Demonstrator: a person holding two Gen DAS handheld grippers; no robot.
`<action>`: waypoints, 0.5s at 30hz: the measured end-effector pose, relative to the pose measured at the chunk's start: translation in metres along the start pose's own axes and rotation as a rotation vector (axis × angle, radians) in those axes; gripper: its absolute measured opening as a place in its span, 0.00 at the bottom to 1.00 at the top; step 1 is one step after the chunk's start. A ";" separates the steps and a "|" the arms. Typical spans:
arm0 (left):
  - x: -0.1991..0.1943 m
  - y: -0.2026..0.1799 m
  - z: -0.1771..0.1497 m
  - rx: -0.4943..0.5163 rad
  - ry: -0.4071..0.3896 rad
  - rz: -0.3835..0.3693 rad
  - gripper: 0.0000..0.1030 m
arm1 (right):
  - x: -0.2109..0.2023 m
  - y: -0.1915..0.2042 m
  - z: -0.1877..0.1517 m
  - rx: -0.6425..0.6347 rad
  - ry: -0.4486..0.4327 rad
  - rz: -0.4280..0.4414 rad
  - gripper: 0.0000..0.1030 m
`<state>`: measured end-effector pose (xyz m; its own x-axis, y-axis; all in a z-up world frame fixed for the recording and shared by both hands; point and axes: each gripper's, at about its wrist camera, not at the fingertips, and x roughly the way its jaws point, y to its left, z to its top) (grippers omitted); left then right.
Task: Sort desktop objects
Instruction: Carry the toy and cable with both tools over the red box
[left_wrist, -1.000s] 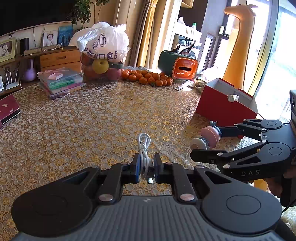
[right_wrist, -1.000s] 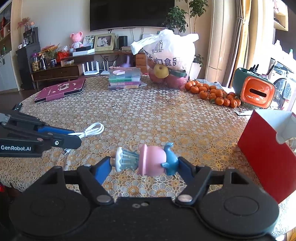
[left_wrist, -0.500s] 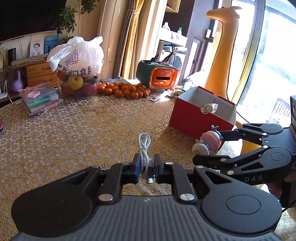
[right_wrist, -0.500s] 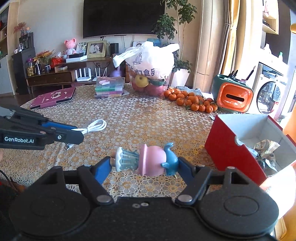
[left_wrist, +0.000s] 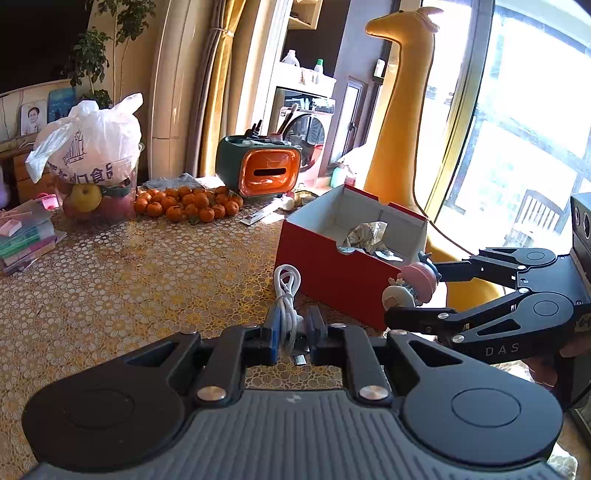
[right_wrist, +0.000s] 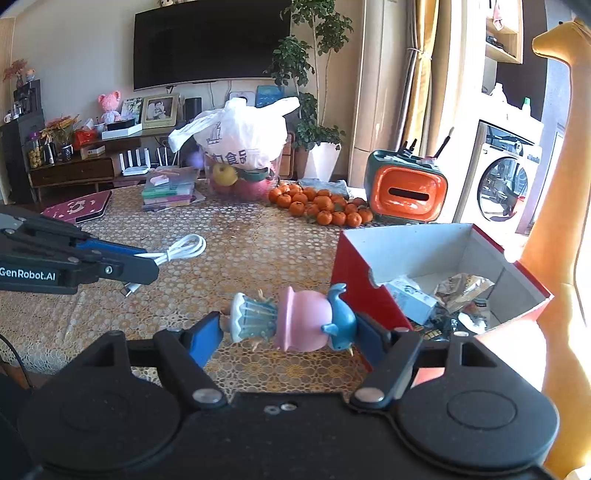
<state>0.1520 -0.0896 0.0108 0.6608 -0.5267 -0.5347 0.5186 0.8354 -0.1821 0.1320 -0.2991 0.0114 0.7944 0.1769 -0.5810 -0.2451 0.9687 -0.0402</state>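
Observation:
My left gripper is shut on a coiled white USB cable, held above the table just left of the red box. The cable and left gripper also show in the right wrist view at the left. My right gripper is shut on a small figurine with a pink body, blue tail and pale ribbed end, held sideways in front of the red box. In the left wrist view that figurine hangs at the box's near right corner, clamped by the right gripper.
The open red box holds crumpled wrappers and a small carton. A pile of oranges, a bagged fruit container, an orange-green tissue holder and stacked books line the back of the lace-covered table. A yellow giraffe stands behind the box.
Both grippers have risen and swung right toward the red box, each still holding its object. The box's inside has come into view.

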 end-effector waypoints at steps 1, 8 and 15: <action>0.004 -0.004 0.002 0.005 0.000 -0.006 0.13 | -0.001 -0.005 0.000 0.001 -0.001 -0.006 0.74; 0.029 -0.028 0.021 0.029 0.000 -0.046 0.13 | -0.001 -0.040 0.006 0.022 -0.006 -0.036 0.74; 0.058 -0.045 0.040 0.041 0.016 -0.083 0.13 | 0.006 -0.074 0.010 0.044 -0.011 -0.067 0.74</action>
<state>0.1883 -0.1636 0.0210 0.6058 -0.5912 -0.5325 0.5934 0.7815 -0.1926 0.1604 -0.3680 0.0194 0.8146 0.1130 -0.5688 -0.1667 0.9851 -0.0431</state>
